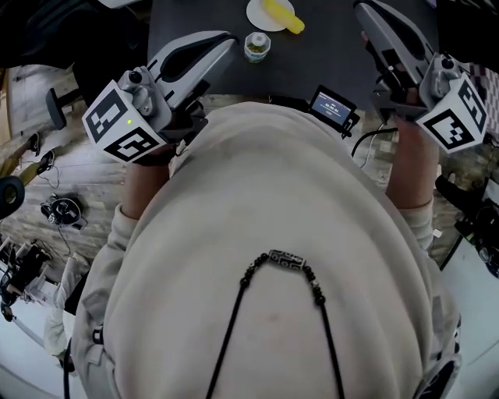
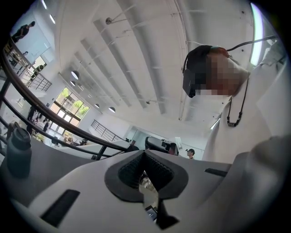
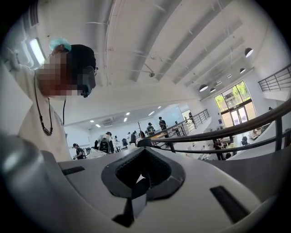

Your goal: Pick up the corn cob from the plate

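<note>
The yellow corn cob (image 1: 285,16) lies on a small white plate (image 1: 261,15) at the far edge of the dark table (image 1: 327,54) in the head view. My left gripper (image 1: 227,39) is held level near the table's near left side, short of the plate. Right of the plate, my right gripper (image 1: 365,9) reaches over the table. The left gripper view shows its jaws (image 2: 145,157) shut and empty, aimed at the hall and the person. The right gripper's jaws (image 3: 144,159) are likewise shut with nothing between them. Neither gripper view shows the corn.
A small jar with green contents (image 1: 256,45) stands just in front of the plate. A black device with a screen (image 1: 334,105) sits at the table's near edge, with cables beside it. Gear lies on the floor at left (image 1: 62,209). A dark bottle (image 2: 18,152) stands at the left gripper view's left.
</note>
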